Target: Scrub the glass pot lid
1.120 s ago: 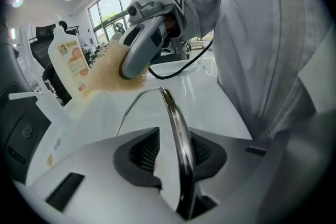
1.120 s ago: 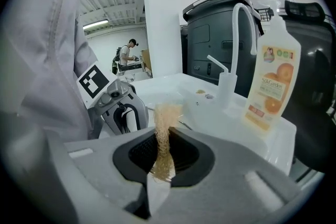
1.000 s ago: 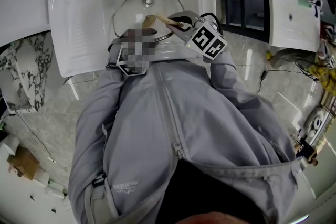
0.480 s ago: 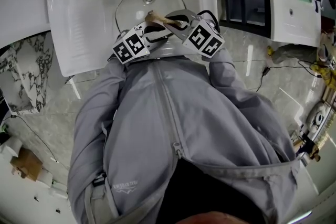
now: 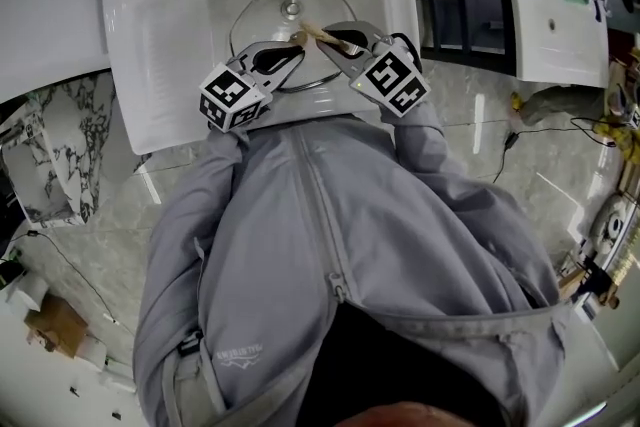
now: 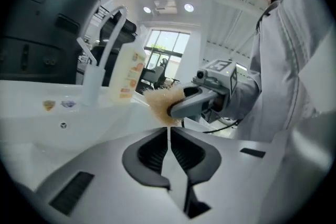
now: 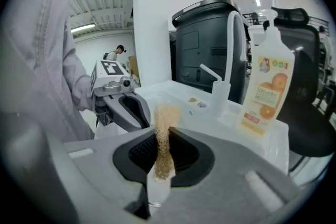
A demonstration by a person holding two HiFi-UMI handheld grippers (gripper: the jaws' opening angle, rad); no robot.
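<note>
The glass pot lid [image 5: 255,20] lies in the sink [image 5: 160,25], a bottle [image 7: 265,86] behind. Above it, the left tool [image 5: 297,50] faces the right tool [image 5: 335,35], which bears the scrubber [image 7: 163,128].

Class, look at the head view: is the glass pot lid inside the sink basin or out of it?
Inside: the glass pot lid lies within the white sink's basin, knob facing up.

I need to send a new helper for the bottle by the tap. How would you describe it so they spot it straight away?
Find the white sink. On its back ledge, just beside the curved tap, stands a tall pale bottle. It is the only thing there with a label showing oranges; the short white fixture next to it is plain.
</note>
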